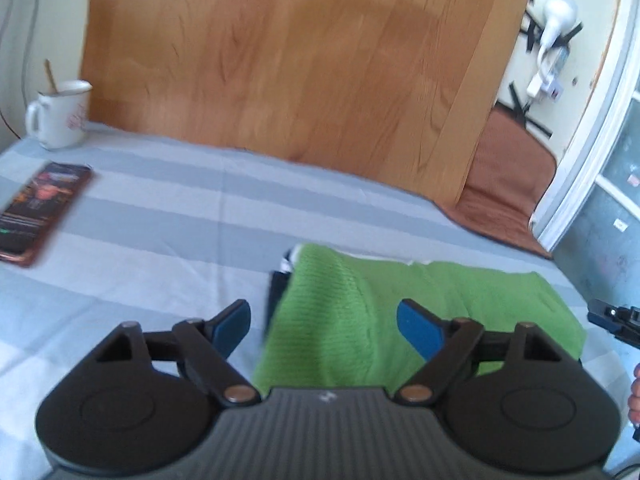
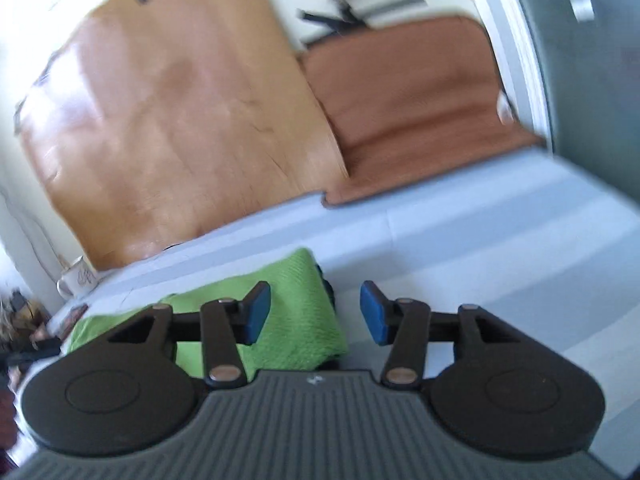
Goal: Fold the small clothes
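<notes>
A small green knitted garment [image 1: 400, 300] lies folded on the blue-and-white striped cloth [image 1: 160, 220], with a dark and white piece showing at its left edge. My left gripper [image 1: 324, 326] is open and empty, held above the garment's left end. In the right wrist view the garment [image 2: 296, 320] lies at lower left. My right gripper [image 2: 314, 312] is open and empty, over the garment's right edge. Both views are blurred. The tip of the right gripper shows at the left wrist view's right edge [image 1: 612, 320].
A white mug [image 1: 60, 116] with a stick in it stands at the back left; it also shows in the right wrist view [image 2: 78, 278]. A phone [image 1: 40, 212] lies left of the garment. A wooden board [image 1: 280, 60] leans behind. A brown cushion [image 2: 420, 112] lies at back right.
</notes>
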